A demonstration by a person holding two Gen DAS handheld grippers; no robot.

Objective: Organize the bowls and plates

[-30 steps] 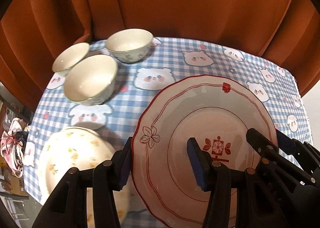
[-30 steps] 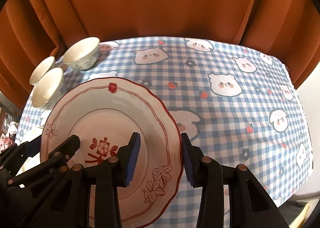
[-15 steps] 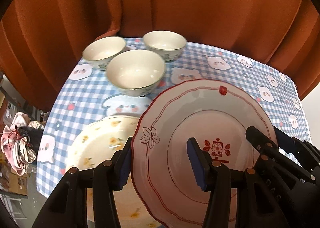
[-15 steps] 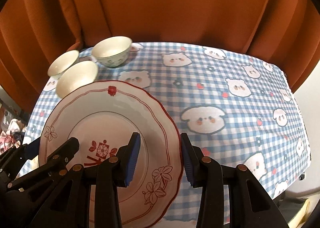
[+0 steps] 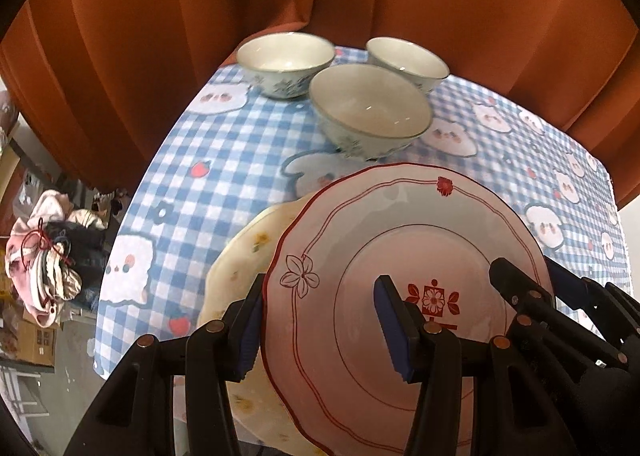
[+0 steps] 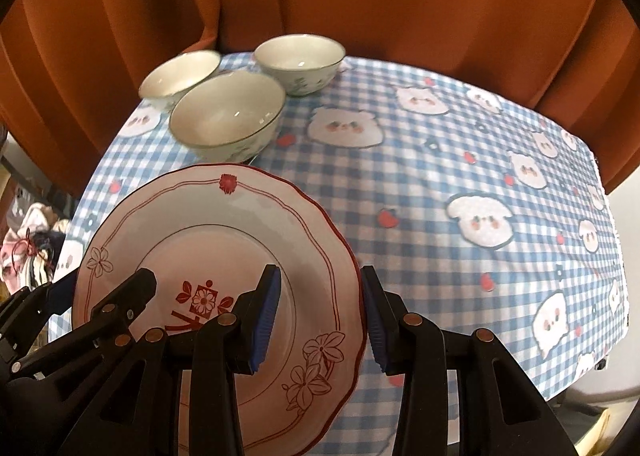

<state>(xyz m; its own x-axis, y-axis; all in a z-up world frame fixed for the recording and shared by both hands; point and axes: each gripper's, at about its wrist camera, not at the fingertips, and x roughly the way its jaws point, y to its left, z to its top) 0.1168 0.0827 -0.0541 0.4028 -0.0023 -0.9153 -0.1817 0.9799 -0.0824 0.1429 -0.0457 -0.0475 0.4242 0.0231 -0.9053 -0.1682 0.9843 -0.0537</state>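
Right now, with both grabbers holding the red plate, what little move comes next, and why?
Probably a slow lowering of the red-rimmed plate onto the yellow-flowered plate. The left gripper and right gripper each clamp an opposite rim, and the held plate already overlaps the flowered one. The three bowls stand farther back, apart from it.

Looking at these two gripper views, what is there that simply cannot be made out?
- Cream plate with yellow flowers, left wrist view: mostly hidden under the red-rimmed white plate; unseen from the right wrist.
- Red-rimmed plate's near edge, both views: covered by the left gripper and right gripper.
- Pink bundle beside the table, left view: too distorted to identify.
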